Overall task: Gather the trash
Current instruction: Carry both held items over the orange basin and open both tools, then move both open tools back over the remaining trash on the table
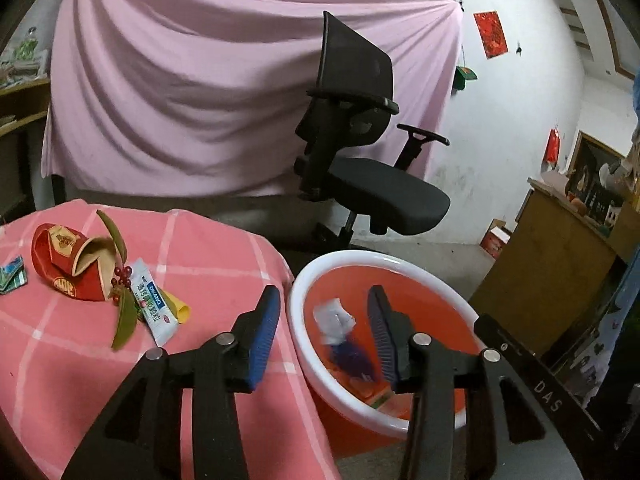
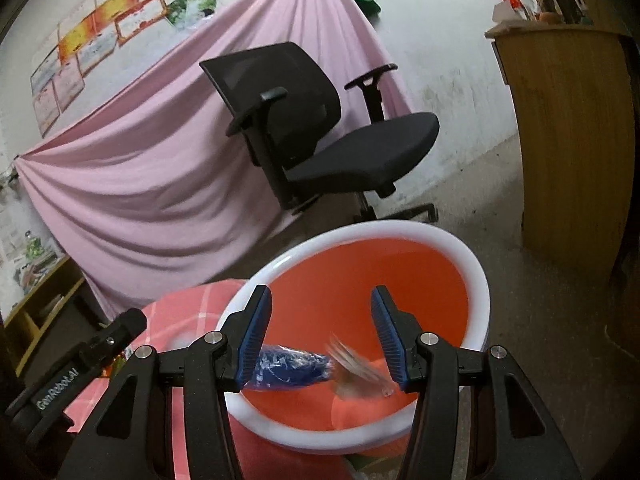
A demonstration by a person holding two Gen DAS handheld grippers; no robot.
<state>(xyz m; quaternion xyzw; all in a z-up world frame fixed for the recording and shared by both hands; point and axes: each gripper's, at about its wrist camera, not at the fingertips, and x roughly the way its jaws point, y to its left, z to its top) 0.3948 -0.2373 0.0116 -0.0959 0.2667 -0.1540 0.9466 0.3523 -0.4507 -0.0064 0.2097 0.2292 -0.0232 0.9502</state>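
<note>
Trash (image 2: 292, 368) falls into the bin (image 2: 472, 256); left gripper (image 1: 320, 332) and right gripper (image 2: 320, 334) both part-open, empty.

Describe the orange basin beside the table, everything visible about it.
The orange basin is round, with a thick white rolled rim and a smooth, plastic-looking orange inside. It sits upright below the edge of the pink checked tablecloth, close against it. Inside lie a white scrap, a blue crumpled wrapper and other blurred bits. Neither gripper touches it.
</note>
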